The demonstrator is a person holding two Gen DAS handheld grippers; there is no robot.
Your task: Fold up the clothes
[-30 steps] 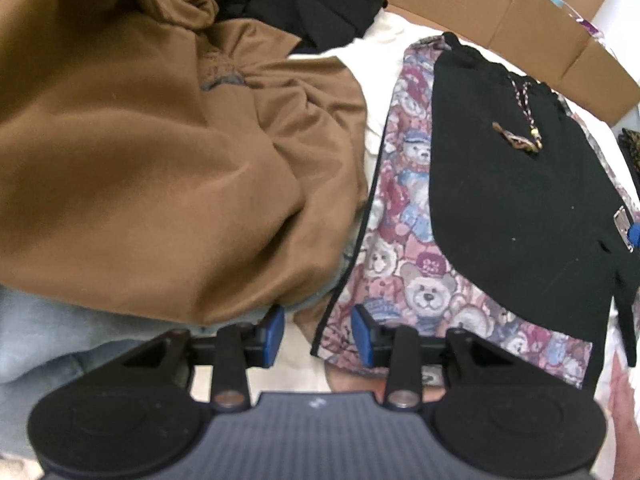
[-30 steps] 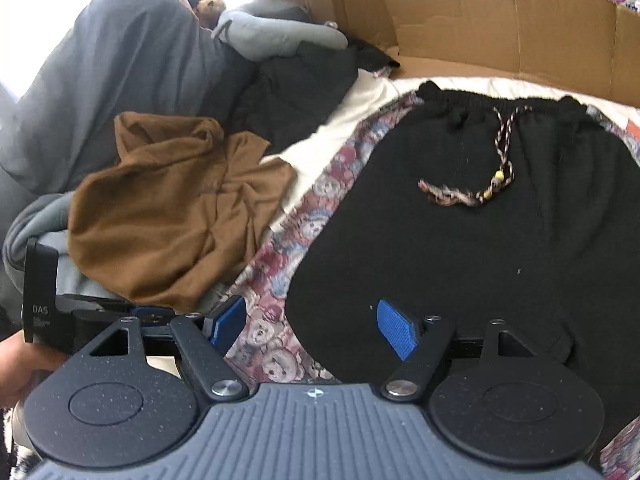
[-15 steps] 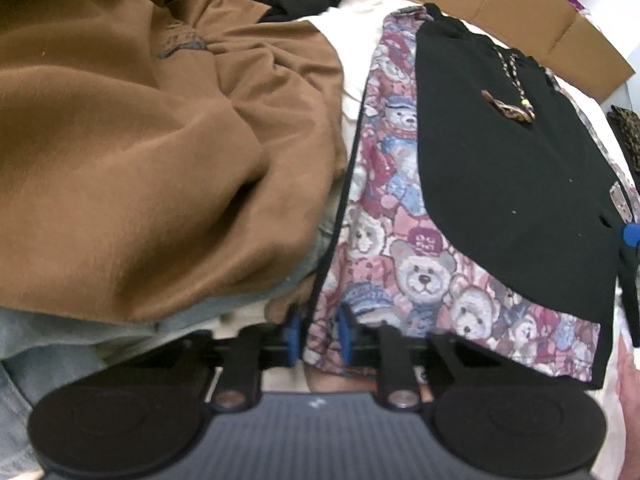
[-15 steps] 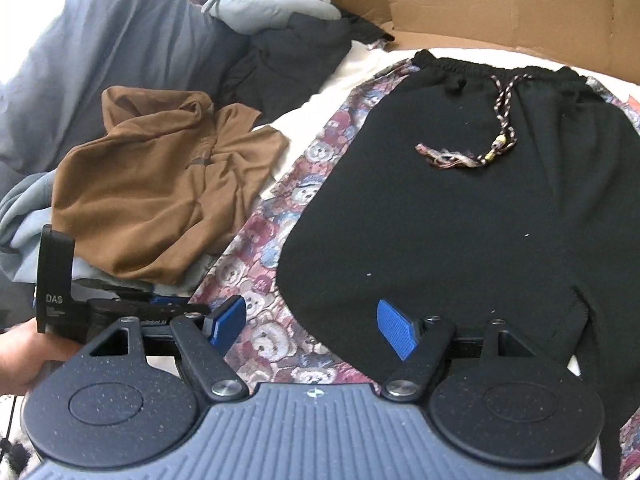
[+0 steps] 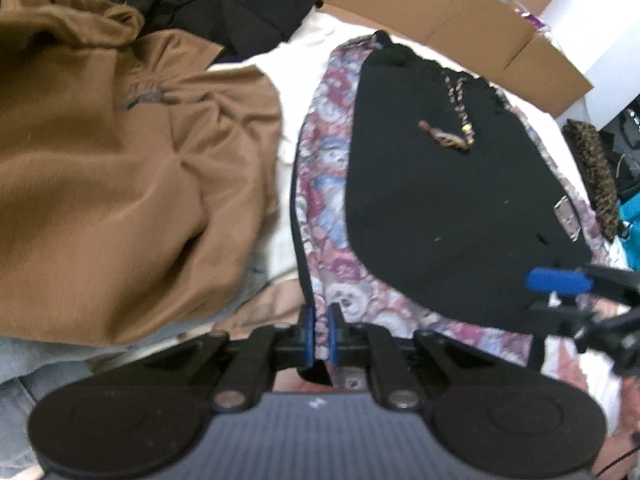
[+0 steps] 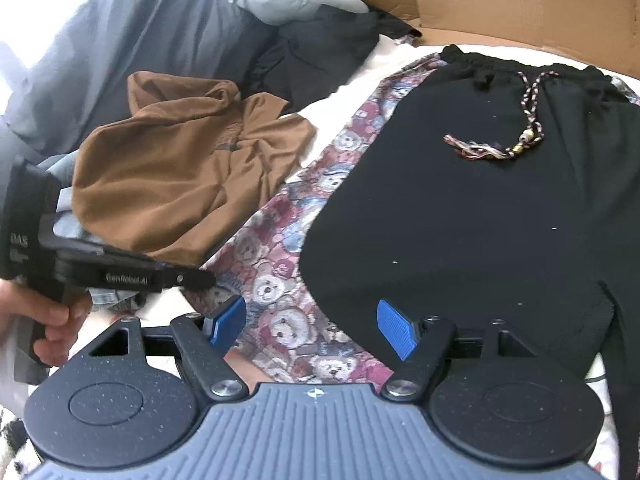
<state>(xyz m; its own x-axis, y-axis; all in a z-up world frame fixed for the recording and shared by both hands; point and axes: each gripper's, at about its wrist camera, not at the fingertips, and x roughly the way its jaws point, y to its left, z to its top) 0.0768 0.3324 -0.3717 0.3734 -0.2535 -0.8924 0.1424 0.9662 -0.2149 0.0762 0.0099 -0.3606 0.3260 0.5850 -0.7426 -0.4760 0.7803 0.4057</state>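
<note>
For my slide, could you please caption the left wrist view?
Left gripper pinches the teddy-bear fabric edge beneath black shorts.

Brown cardboard (image 5: 460,12), opened flat and creased, standing along the far edge of a cream bed sheet (image 5: 288,52). Far right, a leopard-patterned item (image 5: 596,176), just beside something teal (image 5: 630,216), too cropped to name. Left in the right wrist view, large grey bedding (image 6: 132,40), heaped high beside the cardboard (image 6: 500,4).

Black shorts (image 6: 480,216) lie on a teddy-bear print cloth (image 6: 280,288) in maroon and blue; the hoodie (image 6: 180,176) is brown.
</note>
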